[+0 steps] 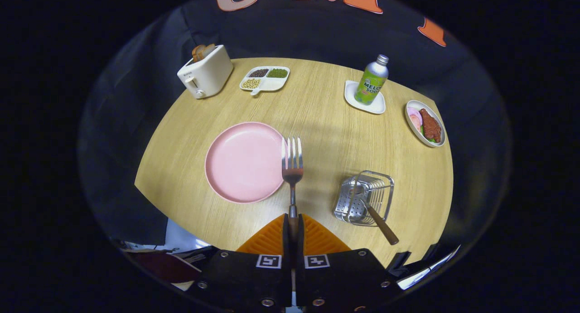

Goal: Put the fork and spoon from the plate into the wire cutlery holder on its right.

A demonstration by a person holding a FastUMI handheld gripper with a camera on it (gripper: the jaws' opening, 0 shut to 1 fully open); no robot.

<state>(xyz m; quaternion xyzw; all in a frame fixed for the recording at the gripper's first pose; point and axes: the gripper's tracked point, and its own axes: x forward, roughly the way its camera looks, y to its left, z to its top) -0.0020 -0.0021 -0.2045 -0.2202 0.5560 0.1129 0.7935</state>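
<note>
Gripper (pixel 292 222) fingers clamped on fork (pixel 292 168) handle; fork held up, tines pointing ahead, beside right rim of plate (pixel 244 161). Fork: stiff, light, smooth metal, likely slippery; grip low on handle looks right. Plate empty. Wire cutlery holder (pixel 364 196) right of plate, already holds spoon (pixel 378 224), wooden handle leaning out. Judgement: spoon done, fork next into holder.

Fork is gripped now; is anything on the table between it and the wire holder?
Nothing visible. The gripper is shut on the fork, held over the pink plate's right edge. Bare tabletop lies between it and the wire cutlery holder, where a wooden-handled utensil already leans out.
</note>
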